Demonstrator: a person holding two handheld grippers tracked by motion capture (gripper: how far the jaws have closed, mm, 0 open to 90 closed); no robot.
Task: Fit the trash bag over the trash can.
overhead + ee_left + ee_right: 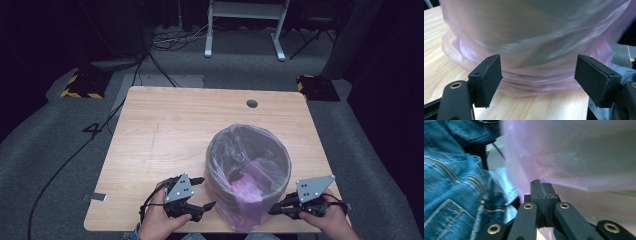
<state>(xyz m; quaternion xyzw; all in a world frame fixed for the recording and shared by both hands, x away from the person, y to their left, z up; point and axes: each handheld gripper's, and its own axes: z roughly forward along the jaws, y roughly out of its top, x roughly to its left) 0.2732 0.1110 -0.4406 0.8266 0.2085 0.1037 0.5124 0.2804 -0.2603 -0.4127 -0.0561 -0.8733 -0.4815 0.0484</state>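
at about seven o'clock on the wooden table [165,130], the left gripper [209,192], held in the left hand [159,220], jaws spread wide with nothing pinched between them, pads aimed toward three o'clock at the bin's near side. in the left gripper view, the two black pads [489,80] apart with the pink bag [534,45] just beyond them, smeared by blur, folds hard to make out, top cut off by the frame. at five o'clock on the table, close to the near edge, the round bin [248,165] lined with that pink bag, bottom of the liner bunched and dim, base hidden under hanging plastic. at four o'clock from the bin, the right gripper [274,210] in the right hand [332,220], jaws pressed together at the bag's lower skirt. in the right gripper view, the closed pads [541,190] meeting a tuck of pink film; whether any plastic is truly caught between them, cannot tell. blue denim [451,182] at nine o'clock there, cropped by the frame.
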